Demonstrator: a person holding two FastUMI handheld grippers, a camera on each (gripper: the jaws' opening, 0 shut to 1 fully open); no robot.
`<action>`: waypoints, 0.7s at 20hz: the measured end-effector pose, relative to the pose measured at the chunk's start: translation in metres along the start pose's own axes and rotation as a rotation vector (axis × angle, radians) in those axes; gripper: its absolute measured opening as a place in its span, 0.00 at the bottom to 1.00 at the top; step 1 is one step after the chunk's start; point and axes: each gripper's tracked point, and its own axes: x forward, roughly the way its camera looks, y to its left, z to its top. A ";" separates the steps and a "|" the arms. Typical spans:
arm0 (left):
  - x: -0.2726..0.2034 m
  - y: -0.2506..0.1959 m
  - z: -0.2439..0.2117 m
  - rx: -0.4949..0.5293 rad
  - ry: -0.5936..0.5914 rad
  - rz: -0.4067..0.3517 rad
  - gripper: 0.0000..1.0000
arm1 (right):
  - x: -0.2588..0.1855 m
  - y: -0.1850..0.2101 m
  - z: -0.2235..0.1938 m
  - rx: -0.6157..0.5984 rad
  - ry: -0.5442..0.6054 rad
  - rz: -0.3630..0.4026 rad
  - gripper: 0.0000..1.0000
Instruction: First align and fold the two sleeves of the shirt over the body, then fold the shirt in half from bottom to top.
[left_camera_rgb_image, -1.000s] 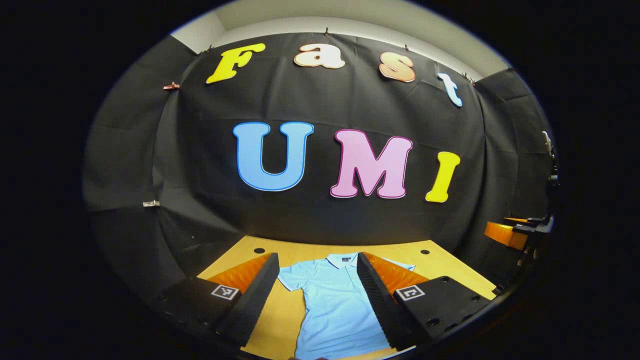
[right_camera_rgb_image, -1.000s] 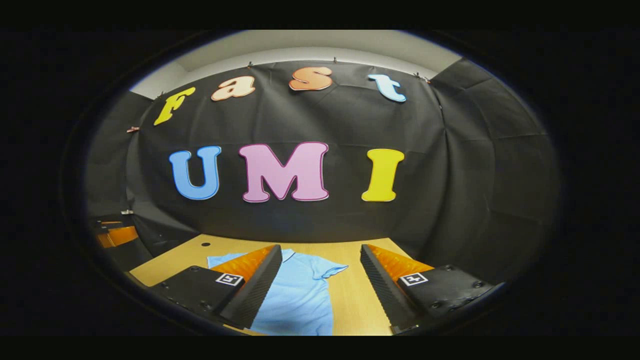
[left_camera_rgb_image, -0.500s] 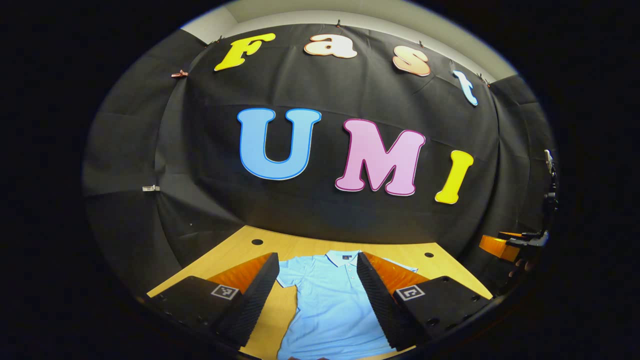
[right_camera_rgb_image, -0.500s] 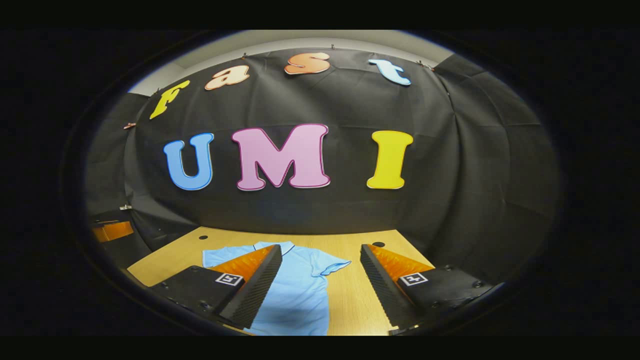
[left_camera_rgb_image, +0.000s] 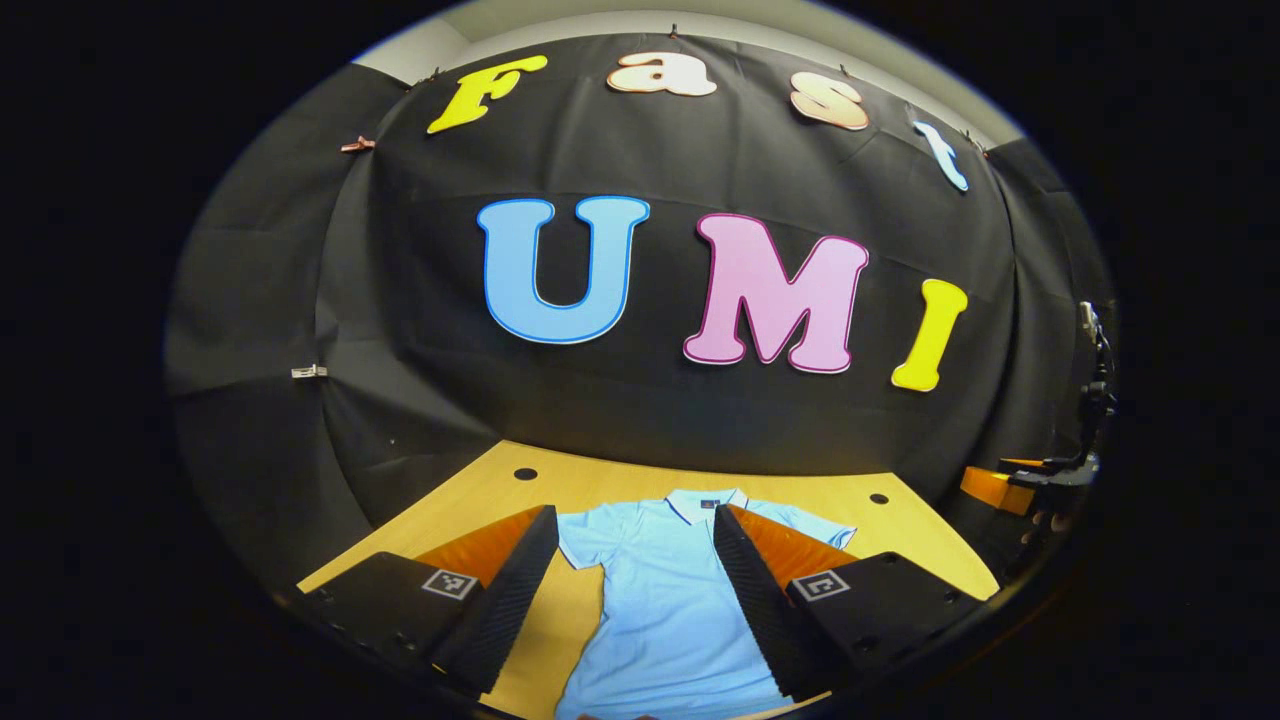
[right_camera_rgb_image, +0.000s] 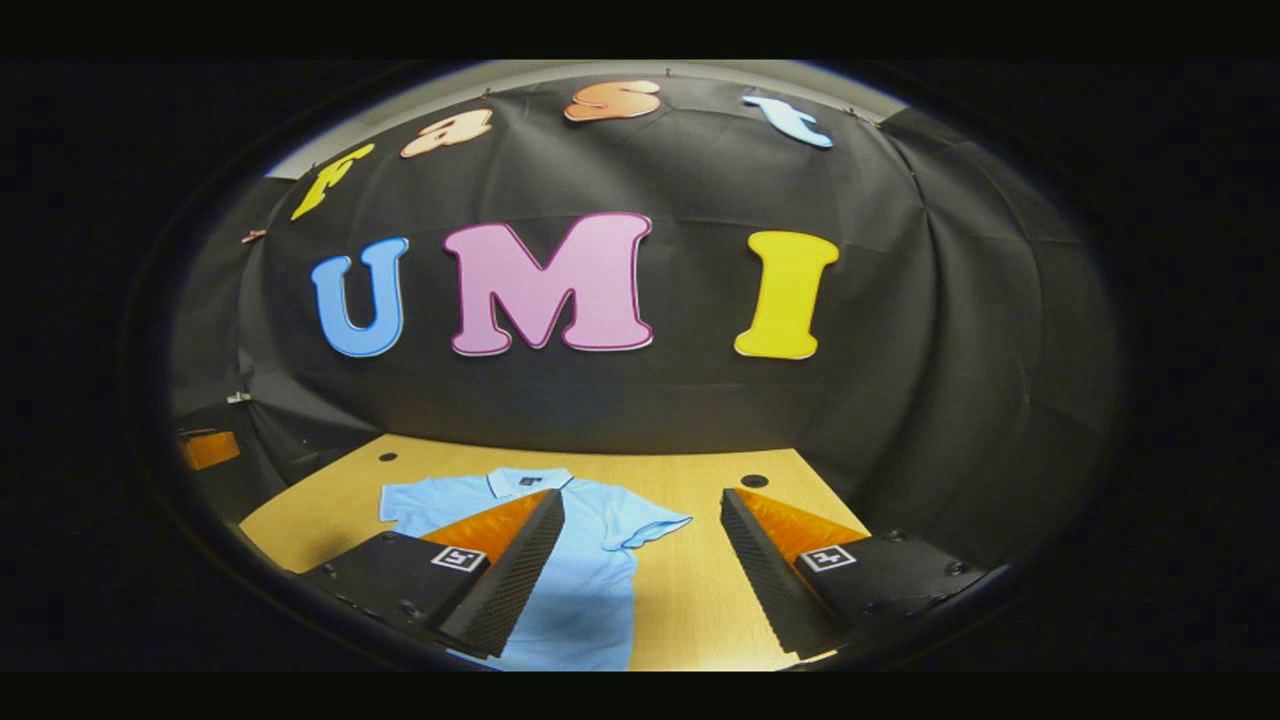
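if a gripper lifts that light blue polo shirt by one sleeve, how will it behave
The light blue polo shirt lies flat on the wooden table, so it is probably floppy: the body would likely hang and drag. It looks thin and light. Its sleeve may bunch.

The light-blue short-sleeved polo shirt is soft matt cloth, smooth and nearly creaseless, with a ribbed-looking collar toward the far edge of the tabletop. The pale wooden tabletop has a smooth satin finish with faint grain. The left gripper's fingers carry ridged, matt pads.
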 end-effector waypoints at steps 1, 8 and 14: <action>0.002 0.000 -0.001 0.005 0.006 0.005 0.98 | 0.014 0.000 -0.005 -0.007 0.020 0.004 0.97; 0.012 0.006 -0.007 0.016 0.043 0.072 0.98 | 0.130 -0.001 -0.066 -0.002 0.226 0.019 0.97; 0.021 0.018 -0.019 0.022 0.092 0.117 0.98 | 0.213 -0.014 -0.167 0.116 0.473 -0.081 0.98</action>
